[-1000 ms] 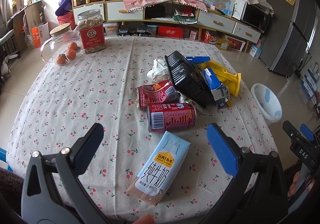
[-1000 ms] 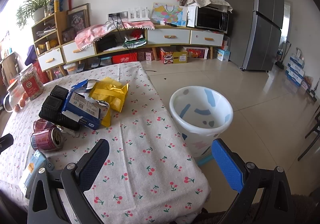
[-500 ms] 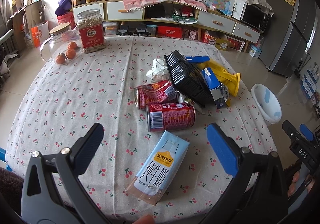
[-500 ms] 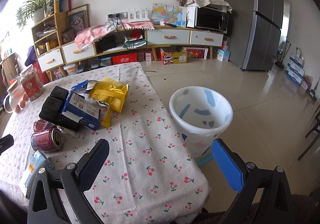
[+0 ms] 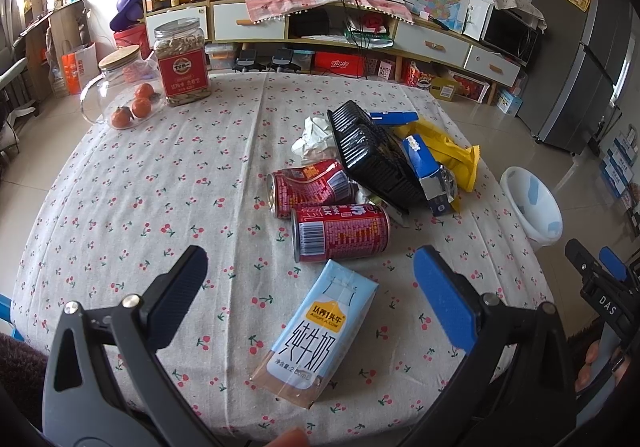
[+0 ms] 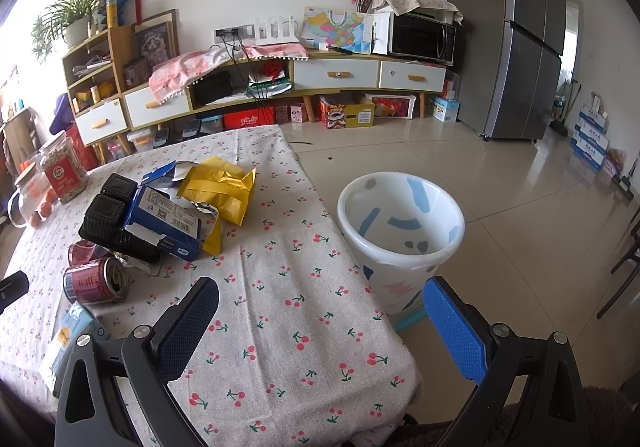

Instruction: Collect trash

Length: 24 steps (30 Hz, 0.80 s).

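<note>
The trash lies in a loose heap on the table, which wears a cherry-print cloth; nearest the left gripper is a flattened milk carton, lying at 6 o'clock in the left wrist view, between the two spread fingers but touched by neither; just beyond it, toward 12 o'clock, a red can lies on its side, with a dented red can right behind it; past these, toward 1 o'clock, a black plastic tray leans on a torn blue box, a yellow wrapper sits under the box, and a crumpled white paper lies at the tray's far left.

The left gripper's jaws stand wide apart and hold nothing; the right gripper is likewise spread and empty, hovering over the bare corner of the cloth at 6 o'clock in its own view.

A white waste bin with blue patches stands on the floor just beside the table edge, at 3 o'clock of the heap; its mouth faces up.

At 10 o'clock on the table, well apart from the trash, stand a clear jar with a red label and a glass jug with small orange fruits beside it.
</note>
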Each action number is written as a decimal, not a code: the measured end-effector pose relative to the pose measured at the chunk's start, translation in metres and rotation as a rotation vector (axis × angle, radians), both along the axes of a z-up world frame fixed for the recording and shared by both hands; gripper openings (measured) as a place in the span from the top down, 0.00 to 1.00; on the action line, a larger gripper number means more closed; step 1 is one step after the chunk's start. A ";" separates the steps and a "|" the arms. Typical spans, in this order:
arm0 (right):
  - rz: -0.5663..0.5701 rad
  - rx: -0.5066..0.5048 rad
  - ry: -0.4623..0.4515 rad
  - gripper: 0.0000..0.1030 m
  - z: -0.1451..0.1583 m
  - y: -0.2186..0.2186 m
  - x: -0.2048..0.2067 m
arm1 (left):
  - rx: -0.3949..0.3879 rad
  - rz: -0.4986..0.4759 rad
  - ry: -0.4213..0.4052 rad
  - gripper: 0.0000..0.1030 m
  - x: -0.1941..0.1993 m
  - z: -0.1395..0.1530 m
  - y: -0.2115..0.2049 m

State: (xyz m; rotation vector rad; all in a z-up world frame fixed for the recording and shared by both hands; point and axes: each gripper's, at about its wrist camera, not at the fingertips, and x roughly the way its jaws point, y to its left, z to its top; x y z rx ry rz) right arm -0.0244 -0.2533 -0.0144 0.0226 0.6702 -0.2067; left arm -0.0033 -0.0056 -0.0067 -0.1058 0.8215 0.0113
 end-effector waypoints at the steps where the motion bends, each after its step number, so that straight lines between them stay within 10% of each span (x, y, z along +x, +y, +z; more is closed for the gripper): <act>1: 0.000 0.001 -0.002 0.00 0.000 0.000 0.000 | -0.001 0.000 0.000 0.00 0.000 0.000 0.000; 24: -0.010 0.036 -0.009 0.00 0.002 -0.005 -0.002 | -0.003 -0.001 -0.001 0.00 -0.002 0.001 0.001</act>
